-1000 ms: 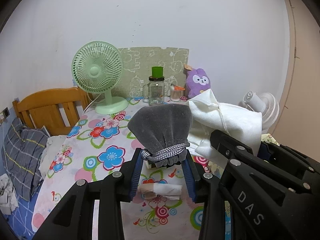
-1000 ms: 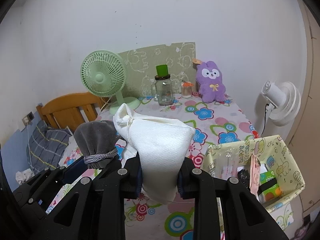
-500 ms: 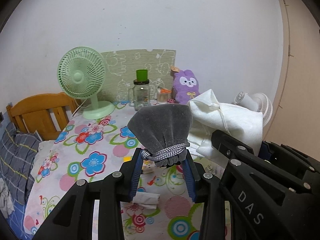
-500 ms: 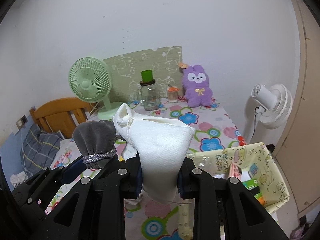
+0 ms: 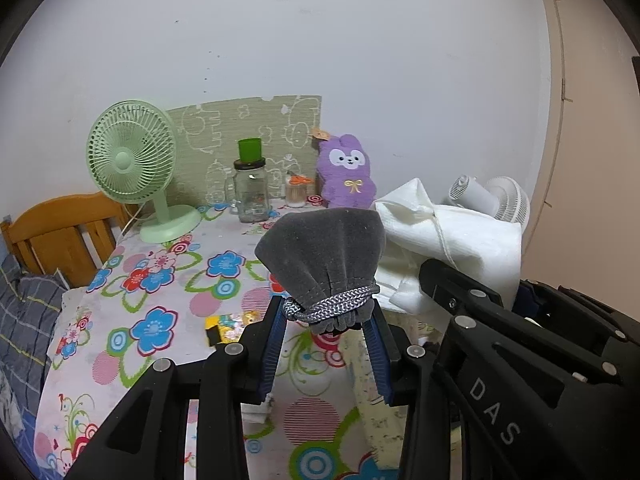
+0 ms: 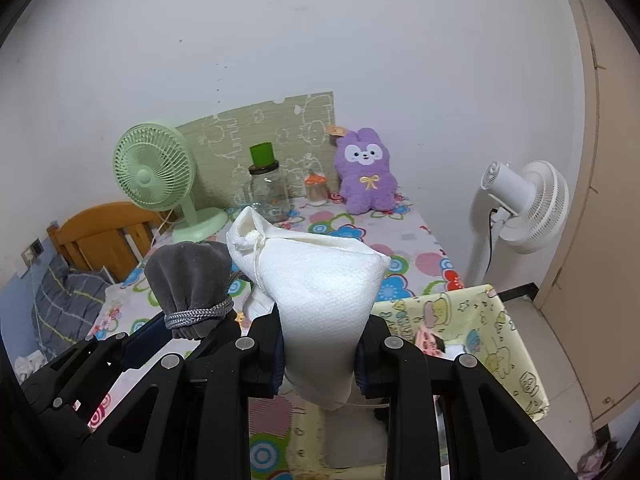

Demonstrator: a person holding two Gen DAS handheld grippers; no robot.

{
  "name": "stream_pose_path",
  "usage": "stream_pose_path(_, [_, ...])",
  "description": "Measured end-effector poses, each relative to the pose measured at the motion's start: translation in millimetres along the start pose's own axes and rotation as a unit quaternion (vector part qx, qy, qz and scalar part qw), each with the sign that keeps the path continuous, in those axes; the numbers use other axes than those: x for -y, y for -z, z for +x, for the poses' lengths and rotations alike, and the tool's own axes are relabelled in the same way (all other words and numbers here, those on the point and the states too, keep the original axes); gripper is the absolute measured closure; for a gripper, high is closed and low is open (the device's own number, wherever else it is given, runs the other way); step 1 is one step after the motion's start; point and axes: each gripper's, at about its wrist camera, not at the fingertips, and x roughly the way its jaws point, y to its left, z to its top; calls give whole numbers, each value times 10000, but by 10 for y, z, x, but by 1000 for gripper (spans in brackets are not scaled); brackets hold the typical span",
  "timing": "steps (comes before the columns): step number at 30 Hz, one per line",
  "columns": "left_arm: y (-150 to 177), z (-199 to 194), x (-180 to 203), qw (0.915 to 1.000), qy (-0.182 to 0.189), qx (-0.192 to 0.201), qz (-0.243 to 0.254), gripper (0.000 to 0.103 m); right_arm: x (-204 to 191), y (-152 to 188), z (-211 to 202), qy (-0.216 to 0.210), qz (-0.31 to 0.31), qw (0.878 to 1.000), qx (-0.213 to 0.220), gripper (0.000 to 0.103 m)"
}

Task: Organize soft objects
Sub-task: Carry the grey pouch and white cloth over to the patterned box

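Observation:
My left gripper (image 5: 326, 320) is shut on a grey velvet drawstring pouch (image 5: 324, 252), pinched at its corded neck, held above the flowered table (image 5: 160, 312). Beside it on the right, my right gripper (image 6: 318, 344) is shut on a white cloth drawstring bag (image 6: 320, 280). Each held item also shows in the other view: the white bag (image 5: 452, 240) to the right, the grey pouch (image 6: 188, 276) to the left. Below the right gripper stands a yellow patterned fabric bin (image 6: 480, 320) with small items inside. A purple plush rabbit (image 6: 366, 172) sits at the table's back.
A green desk fan (image 5: 132, 160), a glass jar with a green cup (image 5: 250, 188) and a small container (image 5: 298, 192) line the back wall. A white floor fan (image 6: 524, 200) stands right. A wooden chair (image 5: 60, 232) is left. A yellow packet (image 5: 230, 322) lies on the table.
Both grippers have moved together to the right across the table, still holding their bags. The yellow bin has come in under the right gripper, and the fan and chair shifted left in view.

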Motion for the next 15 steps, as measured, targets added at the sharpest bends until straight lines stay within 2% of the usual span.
stream_pose_path(15, [33,122,362,9996,207,-104,182,63,419,58,4,142,109,9998,-5,74])
